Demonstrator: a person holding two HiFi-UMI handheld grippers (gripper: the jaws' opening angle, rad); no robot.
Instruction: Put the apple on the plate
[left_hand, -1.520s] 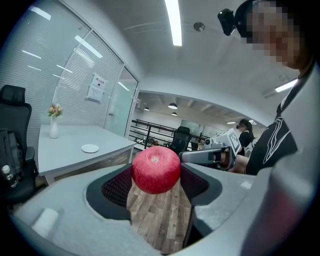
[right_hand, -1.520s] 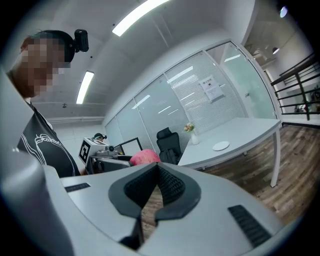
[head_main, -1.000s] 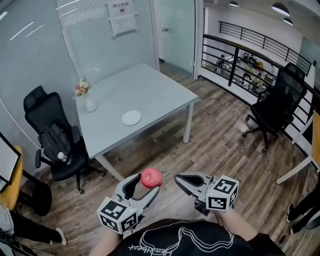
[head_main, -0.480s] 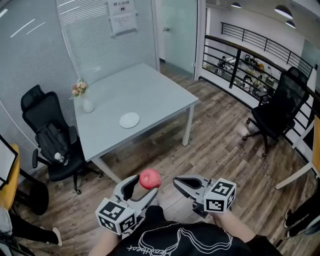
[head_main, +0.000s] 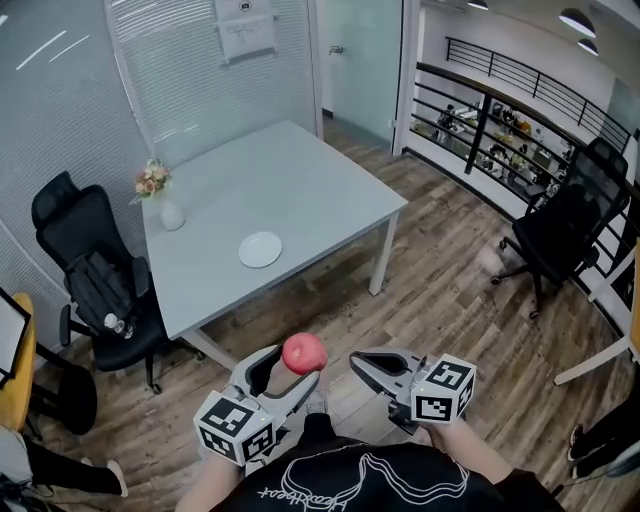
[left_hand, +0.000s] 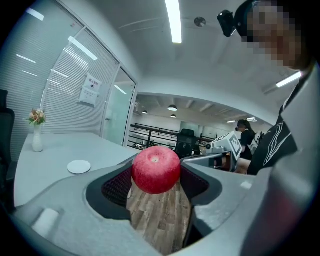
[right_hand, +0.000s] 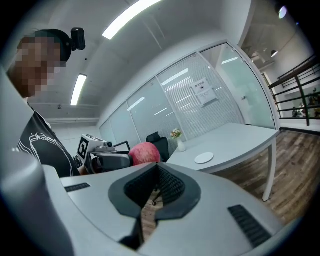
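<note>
A red apple is held above the wooden floor, in front of the person's chest, with my left gripper shut on it. In the left gripper view the apple sits between the two dark pads. A small white plate lies on the grey table, well ahead of both grippers and apart from them. My right gripper is shut and holds nothing, just right of the apple. The right gripper view shows the apple to its left and the plate far off.
A vase of flowers stands near the table's left edge. A black office chair with a bag is at the table's left. Another black chair stands at the right, by a black railing. Wooden floor lies between me and the table.
The apple stays held in the left gripper. The table and plate have shifted a little in the head view as the view moved; both grippers keep their poses.
</note>
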